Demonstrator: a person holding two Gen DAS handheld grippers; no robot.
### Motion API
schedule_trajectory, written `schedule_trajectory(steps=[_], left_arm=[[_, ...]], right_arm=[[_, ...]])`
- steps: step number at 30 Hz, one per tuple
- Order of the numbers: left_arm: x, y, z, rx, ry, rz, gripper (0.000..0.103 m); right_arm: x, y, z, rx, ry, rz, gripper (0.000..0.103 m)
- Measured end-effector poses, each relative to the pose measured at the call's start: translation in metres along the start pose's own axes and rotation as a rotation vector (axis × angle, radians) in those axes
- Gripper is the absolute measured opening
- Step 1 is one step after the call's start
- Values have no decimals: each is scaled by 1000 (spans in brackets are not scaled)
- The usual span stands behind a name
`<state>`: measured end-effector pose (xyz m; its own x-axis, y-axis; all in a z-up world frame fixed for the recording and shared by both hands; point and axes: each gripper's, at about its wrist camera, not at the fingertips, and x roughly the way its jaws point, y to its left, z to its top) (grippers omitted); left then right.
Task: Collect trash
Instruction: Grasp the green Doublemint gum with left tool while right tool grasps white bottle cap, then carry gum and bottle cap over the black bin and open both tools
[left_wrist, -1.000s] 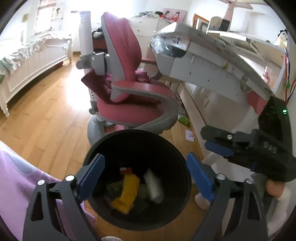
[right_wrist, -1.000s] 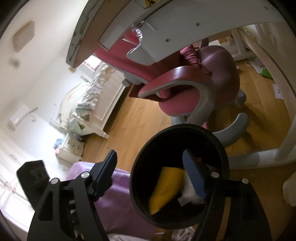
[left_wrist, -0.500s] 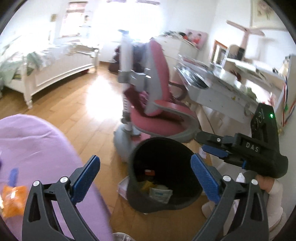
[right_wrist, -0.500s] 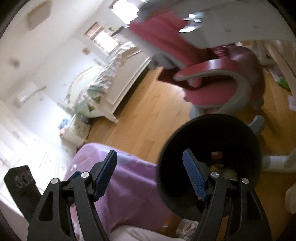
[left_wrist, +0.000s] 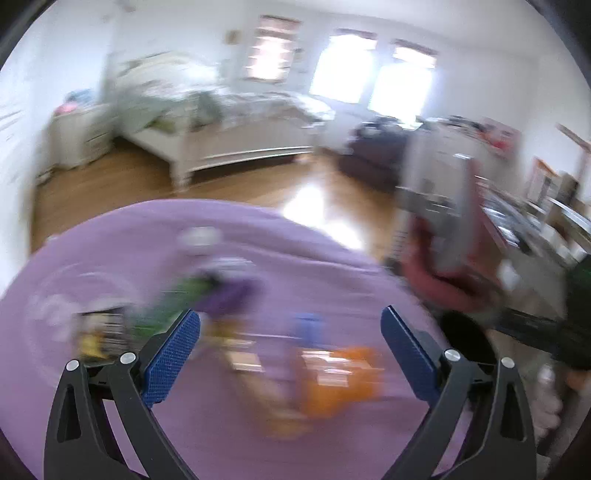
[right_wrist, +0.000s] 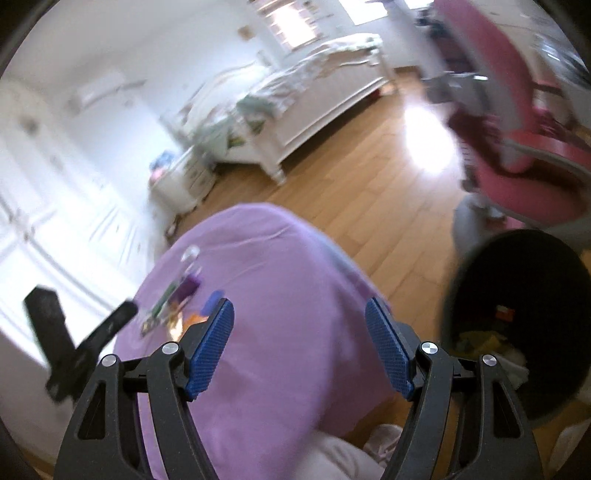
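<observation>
My left gripper (left_wrist: 290, 350) is open and empty above a purple-covered table (left_wrist: 325, 258). Blurred trash lies on it: an orange wrapper (left_wrist: 340, 380), a green packet (left_wrist: 166, 306), a purple packet (left_wrist: 232, 291) and a small blue piece (left_wrist: 308, 325). My right gripper (right_wrist: 299, 347) is open and empty over the near part of the same purple table (right_wrist: 280, 280). The black trash bin (right_wrist: 517, 280) stands on the floor to its right with wrappers inside. The trash pile (right_wrist: 173, 306) lies at the table's left, near the other gripper (right_wrist: 74, 347).
A pink desk chair (right_wrist: 524, 147) stands behind the bin. A white bed (left_wrist: 229, 125) and a nightstand (left_wrist: 81, 136) stand across the wooden floor (right_wrist: 369, 166). A desk (left_wrist: 535, 221) runs along the right wall.
Both grippers have swung left, away from the bin and over the purple table. The bin has slid from the middle to the right edge of the right wrist view. Both stay open.
</observation>
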<state>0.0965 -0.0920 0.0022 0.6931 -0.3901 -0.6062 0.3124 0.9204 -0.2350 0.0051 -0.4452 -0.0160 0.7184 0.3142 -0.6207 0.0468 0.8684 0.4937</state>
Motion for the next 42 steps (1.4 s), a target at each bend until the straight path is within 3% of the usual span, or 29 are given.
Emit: schedule_trajectory(steps=[1, 5, 8, 14, 18, 21, 28, 30, 31, 32, 34, 38, 40, 42], left_arm=[[6, 19, 4, -27, 20, 19, 96], [34, 64, 12, -37, 107, 72, 62], [52, 75, 16, 17, 174, 76, 52], [68, 71, 17, 137, 207, 43, 51], [78, 70, 12, 171, 228, 68, 47], [80, 76, 16, 143, 215, 126, 31], [71, 95, 15, 45, 194, 120, 31], [67, 105, 15, -7, 179, 94, 31], [64, 110, 15, -36, 169, 79, 31], [61, 113, 15, -59, 157, 64, 31], [58, 116, 16, -78, 141, 41, 31], [53, 115, 16, -89, 115, 12, 31], [50, 124, 18, -121, 88, -8, 31], [46, 131, 18, -154, 63, -18, 31]], right_arm=[[9, 15, 2, -30, 15, 15, 73], [39, 67, 13, -123, 47, 58, 73], [61, 100, 23, -194, 68, 81, 73], [116, 146, 45, -306, 126, 90, 73], [161, 173, 62, -377, 170, 80, 73], [198, 194, 70, -437, 200, 68, 73], [298, 251, 73, -620, 280, -31, 73], [324, 259, 70, -653, 317, -76, 62], [337, 262, 67, -660, 350, -94, 49], [344, 262, 64, -662, 375, -102, 43], [347, 266, 63, -679, 374, -113, 36], [341, 264, 64, -649, 368, -108, 36], [317, 255, 67, -571, 344, -45, 36], [270, 240, 68, -452, 283, 71, 36]])
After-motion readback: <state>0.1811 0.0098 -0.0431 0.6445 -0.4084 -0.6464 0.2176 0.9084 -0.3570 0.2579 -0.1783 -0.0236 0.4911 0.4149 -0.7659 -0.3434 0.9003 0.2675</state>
